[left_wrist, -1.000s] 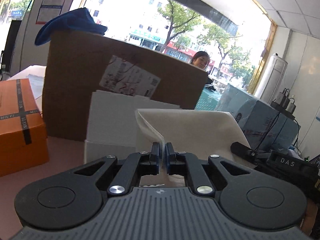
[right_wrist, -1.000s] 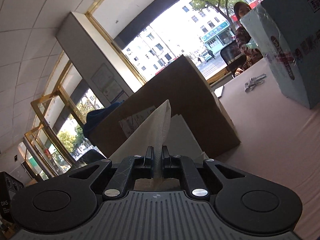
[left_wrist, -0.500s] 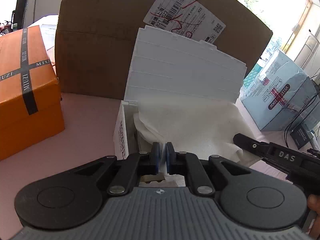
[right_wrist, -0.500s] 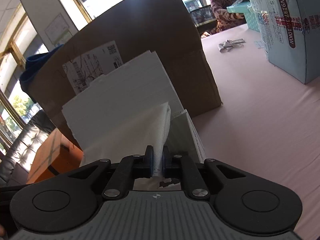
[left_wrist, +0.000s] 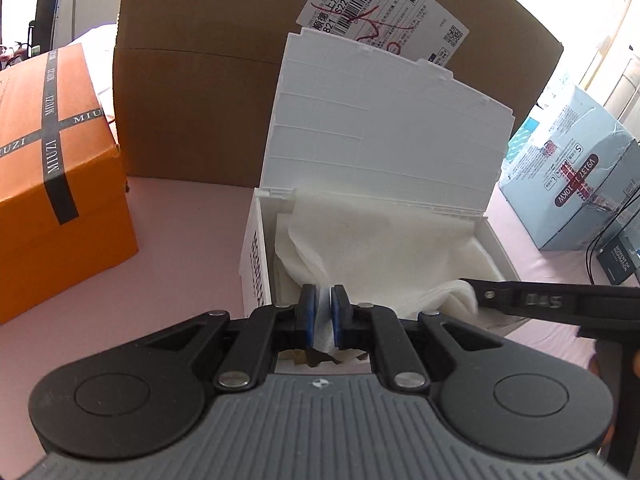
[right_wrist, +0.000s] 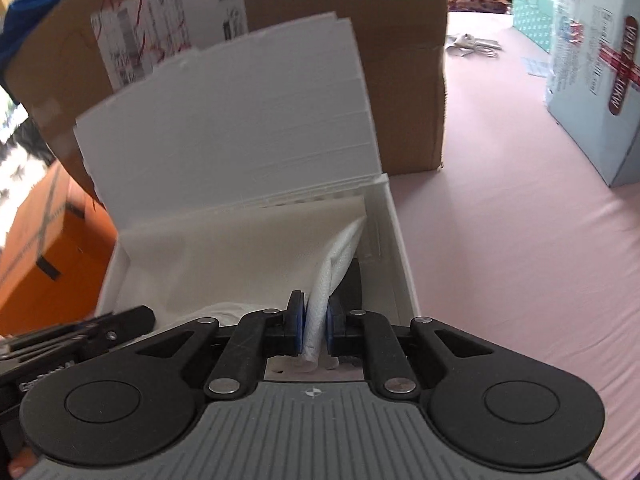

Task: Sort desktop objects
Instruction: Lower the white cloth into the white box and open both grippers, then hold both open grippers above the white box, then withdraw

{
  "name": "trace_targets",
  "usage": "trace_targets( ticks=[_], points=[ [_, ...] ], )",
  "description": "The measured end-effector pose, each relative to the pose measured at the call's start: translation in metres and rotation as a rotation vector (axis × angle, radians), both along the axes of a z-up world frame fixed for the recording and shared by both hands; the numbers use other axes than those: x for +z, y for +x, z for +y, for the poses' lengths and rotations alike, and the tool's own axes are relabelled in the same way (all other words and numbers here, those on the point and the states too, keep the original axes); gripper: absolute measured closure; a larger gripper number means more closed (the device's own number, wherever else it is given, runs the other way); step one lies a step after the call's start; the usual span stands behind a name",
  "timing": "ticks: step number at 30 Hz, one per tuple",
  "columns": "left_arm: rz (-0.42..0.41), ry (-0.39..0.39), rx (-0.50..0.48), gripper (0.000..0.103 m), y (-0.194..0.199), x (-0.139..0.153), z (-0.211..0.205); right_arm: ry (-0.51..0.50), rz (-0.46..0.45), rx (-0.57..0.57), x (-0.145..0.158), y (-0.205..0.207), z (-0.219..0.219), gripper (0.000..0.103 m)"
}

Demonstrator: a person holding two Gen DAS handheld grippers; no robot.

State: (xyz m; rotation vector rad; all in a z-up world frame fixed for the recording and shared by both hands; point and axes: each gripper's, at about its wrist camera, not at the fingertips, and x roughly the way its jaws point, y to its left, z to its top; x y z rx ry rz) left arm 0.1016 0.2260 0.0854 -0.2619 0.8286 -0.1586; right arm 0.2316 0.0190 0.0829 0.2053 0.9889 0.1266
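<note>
Your two tools, left tool [left_wrist: 324,312] and right tool [right_wrist: 315,322], each pinch one white foam sheet [left_wrist: 384,240] inside one open white box [left_wrist: 251,252]; a cardboard box [left_wrist: 192,80] stands behind; an orange box [left_wrist: 52,184] far left.

the left claw [left_wrist: 324,316] pinches a fold of white cloth [left_wrist: 384,240] draped into an open white box [left_wrist: 256,252], lid upright against a brown carton [left_wrist: 200,80]. the right claw [left_wrist: 484,294] grips the cloth's right edge. an orange box [left_wrist: 60,184] sits left on the pink tabletop [left_wrist: 180,240].

Street-front office or shop, pink table [right_wrist: 520,240], stacked shipping cartons [left_wrist: 208,80], orange shoebox [left_wrist: 52,168]
</note>
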Motion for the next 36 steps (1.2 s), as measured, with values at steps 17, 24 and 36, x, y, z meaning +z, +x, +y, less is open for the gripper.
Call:
trace_targets(
  ticks=[17, 24, 36],
  points=[
    [-0.204, -0.05, -0.034, 0.027, -0.031, 0.045, 0.021, -0.007, -0.201, 0.215, 0.043, -0.008, 0.007, 0.054],
    [-0.288, -0.065, 0.006, 0.025, -0.049, 0.065, 0.05, 0.012, -0.086, 0.265, 0.008, 0.022, 0.048, 0.082],
    [-0.256, -0.079, -0.011, 0.025, -0.04, 0.061, 0.047, 0.03, 0.072, 0.232, -0.025, 0.054, 0.06, 0.078]
  ],
)
